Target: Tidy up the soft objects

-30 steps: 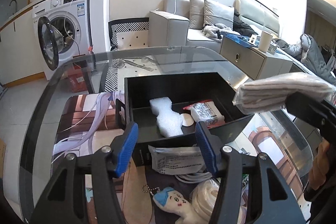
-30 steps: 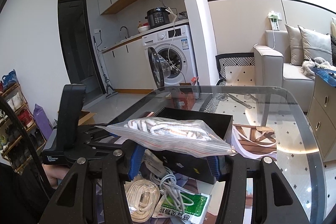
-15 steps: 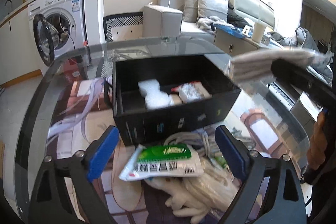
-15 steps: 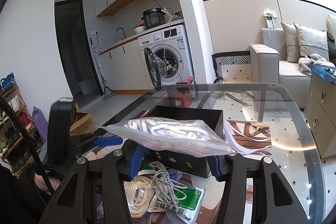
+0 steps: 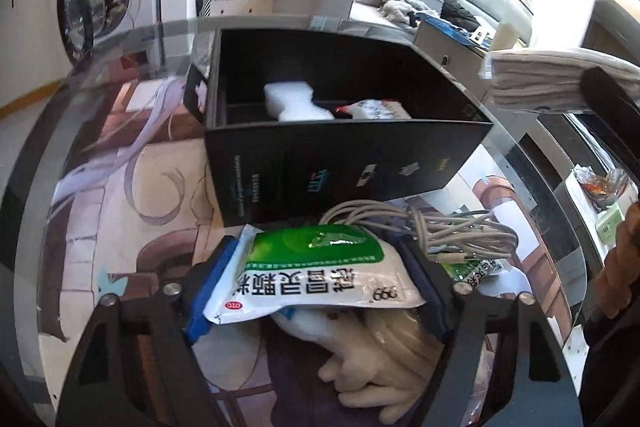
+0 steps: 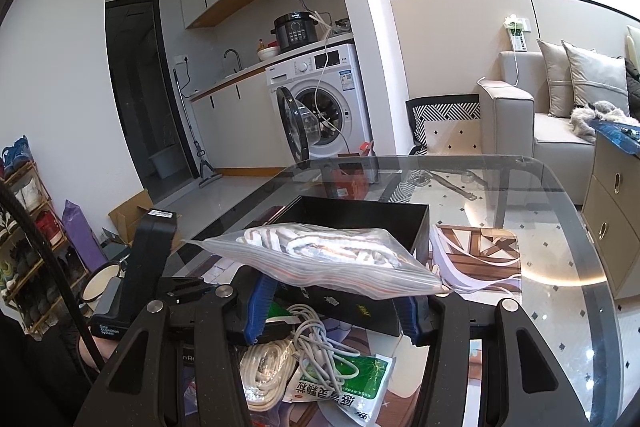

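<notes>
A green and white packet (image 5: 320, 279) lies on the pile in front of the black box (image 5: 340, 163). My left gripper (image 5: 318, 293) has come down around it, a blue pad at each end. Its jaws are closing, and I cannot tell that they press the packet. Under it lie a pale plush toy (image 5: 372, 359) and a grey cable bundle (image 5: 432, 223). In the box are white foam (image 5: 296, 103) and a small packet (image 5: 380, 107). My right gripper (image 6: 332, 307) is shut on a zip bag of striped cloth (image 6: 328, 255), level, in front of the box (image 6: 360, 219).
The glass table (image 6: 560, 187) has a rounded rim and a printed mat under the pile. A white cord coil (image 6: 264, 375) lies beside the packet (image 6: 348, 383). A washing machine (image 6: 320, 103) with its door open and a sofa (image 6: 520, 115) stand beyond.
My left gripper opened wide, dropped toward the pile and tilted down, and now brackets the green packet with narrower jaws. The right gripper and its zip bag stayed put.
</notes>
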A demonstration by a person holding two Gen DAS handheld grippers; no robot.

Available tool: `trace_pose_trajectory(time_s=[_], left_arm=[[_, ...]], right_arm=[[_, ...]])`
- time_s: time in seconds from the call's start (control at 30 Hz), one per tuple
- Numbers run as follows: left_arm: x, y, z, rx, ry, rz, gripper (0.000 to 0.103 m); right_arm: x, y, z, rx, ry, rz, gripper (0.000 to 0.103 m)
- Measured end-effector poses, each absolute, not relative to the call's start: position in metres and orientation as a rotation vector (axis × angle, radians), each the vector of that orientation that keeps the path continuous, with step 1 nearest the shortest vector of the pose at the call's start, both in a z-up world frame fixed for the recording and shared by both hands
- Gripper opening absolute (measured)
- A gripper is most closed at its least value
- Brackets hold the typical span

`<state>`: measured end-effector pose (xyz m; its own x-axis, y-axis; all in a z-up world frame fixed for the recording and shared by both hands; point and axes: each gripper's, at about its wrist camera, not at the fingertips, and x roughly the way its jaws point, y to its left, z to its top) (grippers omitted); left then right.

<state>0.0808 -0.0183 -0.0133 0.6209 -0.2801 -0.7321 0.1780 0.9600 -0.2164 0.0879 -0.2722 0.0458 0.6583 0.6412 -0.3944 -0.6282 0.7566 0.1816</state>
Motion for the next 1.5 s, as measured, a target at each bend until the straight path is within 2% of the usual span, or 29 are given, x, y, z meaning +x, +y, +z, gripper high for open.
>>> trace_pose_trajectory(time_s=[0.2,0.87,1.23,1.33,1.43,1.47,1.5], left_arm=[[0.069,-0.022,-0.004,-0.089,0.821,-0.284,0.070],[0.075,0.000,0.056,-0.121,0.634,-0.254,0.069],[0.125,0.004,0.049,-0.093,0.635,-0.197,0.070],[0.134,0.002,0.043,-0.075,0.652,-0.195,0.073],[0.135,0.000,0.039,-0.059,0.664,-0.197,0.080],[0.134,0.000,0.039,-0.059,0.662,-0.199,0.083],[0.132,0.000,0.040,-0.063,0.659,-0.199,0.084]], right_arm=[[0.089,-0.269,0.047,0.028,0.456,0.724,0.053],[0.102,-0.263,0.050,0.031,0.424,0.731,0.053],[0.133,-0.239,0.045,0.002,0.440,0.698,0.053],[0.145,-0.229,0.041,-0.018,0.478,0.690,0.053],[0.147,-0.229,0.042,-0.007,0.479,0.686,0.066],[0.146,-0.231,0.043,-0.003,0.468,0.685,0.075],[0.145,-0.233,0.045,-0.002,0.461,0.684,0.079]])
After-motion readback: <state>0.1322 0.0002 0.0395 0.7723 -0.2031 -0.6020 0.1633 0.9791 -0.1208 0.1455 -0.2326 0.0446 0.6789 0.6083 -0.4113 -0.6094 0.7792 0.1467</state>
